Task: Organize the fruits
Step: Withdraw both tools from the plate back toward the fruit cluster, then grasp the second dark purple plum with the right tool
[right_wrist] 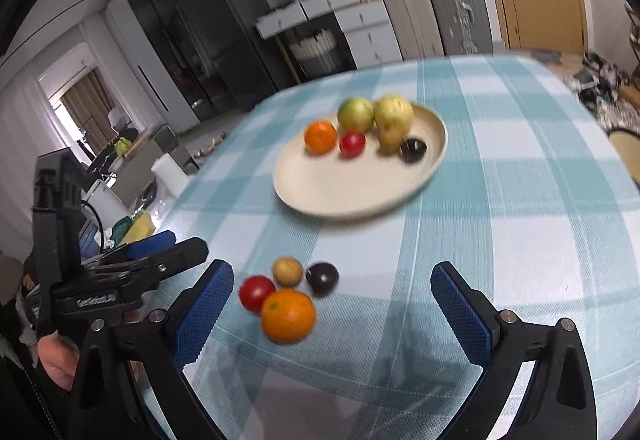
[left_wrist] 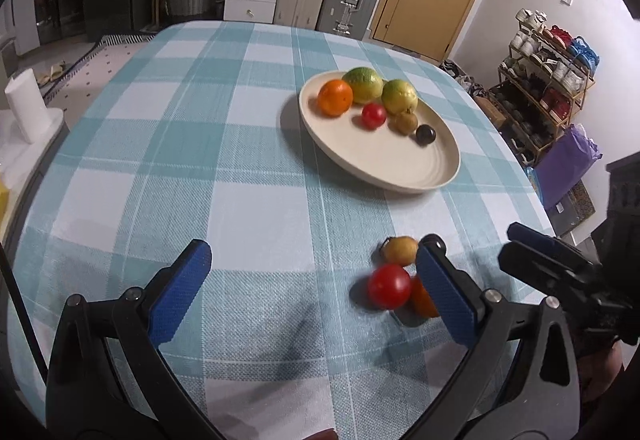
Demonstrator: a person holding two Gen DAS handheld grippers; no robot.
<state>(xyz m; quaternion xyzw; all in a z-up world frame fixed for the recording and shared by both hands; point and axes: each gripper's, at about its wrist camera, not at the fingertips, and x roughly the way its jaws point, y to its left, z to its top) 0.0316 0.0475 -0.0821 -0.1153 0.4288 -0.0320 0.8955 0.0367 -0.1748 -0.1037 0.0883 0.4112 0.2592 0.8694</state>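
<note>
Jaws wide — dark plum (right_wrist: pixel 322 277) clear only right view.

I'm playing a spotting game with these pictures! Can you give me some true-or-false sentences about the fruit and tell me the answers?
1. Six fruits sit on the plate. True.
2. Four fruits lie on the cloth off the plate. True.
3. The right hand-held gripper holds the loose orange. False: it is open and holds nothing.
4. The plate holds two tomatoes. False: just one tomato.
5. The left hand-held gripper is open. True.
</note>
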